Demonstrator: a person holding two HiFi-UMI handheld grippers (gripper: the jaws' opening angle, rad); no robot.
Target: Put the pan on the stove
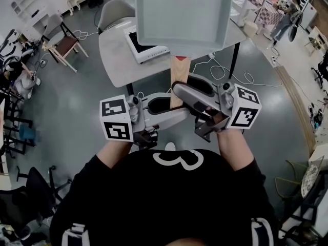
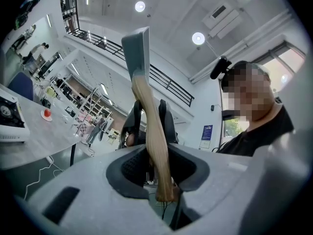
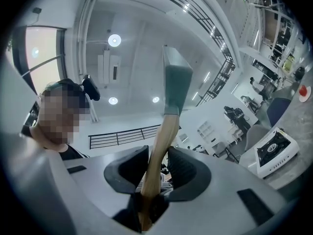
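Observation:
A square grey pan (image 1: 179,14) with a wooden handle (image 1: 179,78) is held up high and tilted, and it hides much of the table (image 1: 115,60) below. Both grippers hold the handle. My left gripper (image 1: 161,106) is shut on its lower end, and the handle (image 2: 156,146) runs up between the jaws to the pan (image 2: 139,48). My right gripper (image 1: 192,94) grips from the other side, pads against the handle (image 3: 159,155), with the pan (image 3: 176,82) above. The white stove (image 1: 146,47) sits on the table, partly under the pan's edge.
A grey chair (image 1: 115,9) stands behind the table and a wooden chair (image 1: 64,42) to its left. Cables (image 1: 225,70) trail over the floor on the right. A small red object (image 2: 47,113) rests on the table beyond the stove (image 2: 7,116).

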